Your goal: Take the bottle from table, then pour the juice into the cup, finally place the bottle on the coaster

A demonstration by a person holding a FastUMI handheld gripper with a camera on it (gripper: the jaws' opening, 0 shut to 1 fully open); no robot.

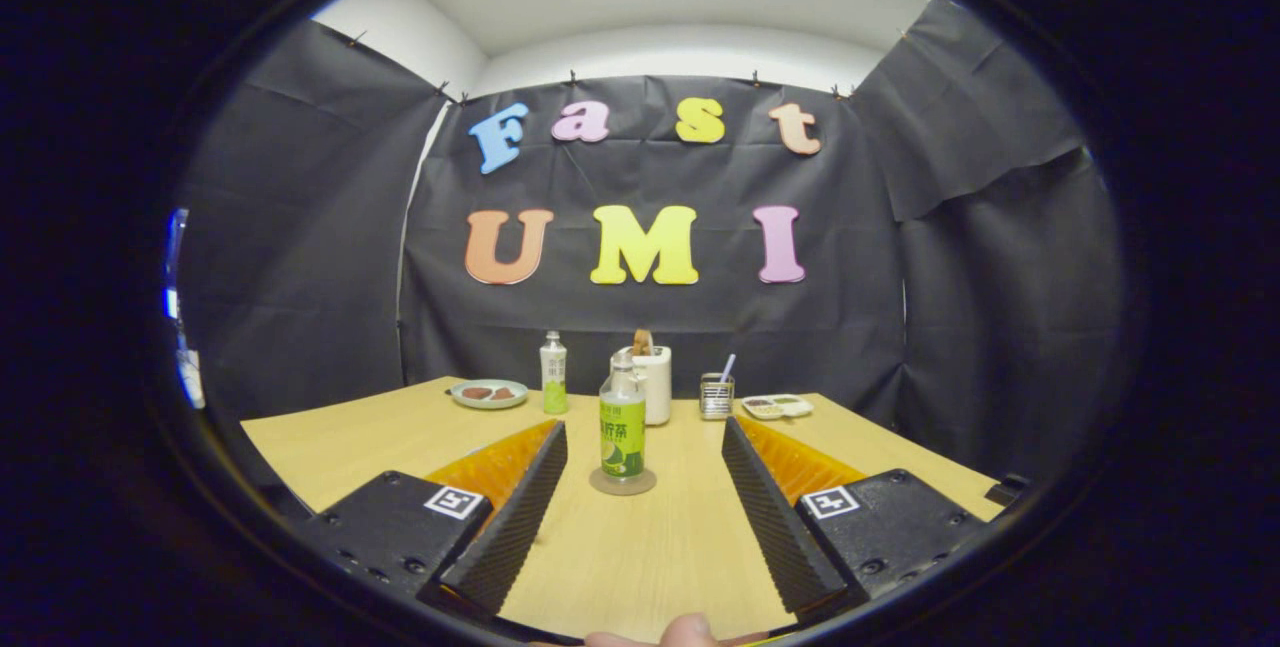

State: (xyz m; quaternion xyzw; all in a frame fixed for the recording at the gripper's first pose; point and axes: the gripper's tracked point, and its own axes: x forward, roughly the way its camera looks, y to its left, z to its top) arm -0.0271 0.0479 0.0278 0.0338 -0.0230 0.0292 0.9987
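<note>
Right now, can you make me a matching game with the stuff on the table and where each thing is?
Things:
1. bottle
2. plate
3. white cup
4. gripper

Places:
A. right behind the near bottle
B. standing on the round coaster
C. open, fingers either side of the coaster, touching nothing
D. far back on the table, beside the smaller bottle

Pairs: 1-B, 2-D, 3-A, 4-C

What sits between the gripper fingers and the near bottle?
Nothing: in the gripper view only bare table lies between the open gripper and the bottle, which stands on the coaster just ahead.
</note>
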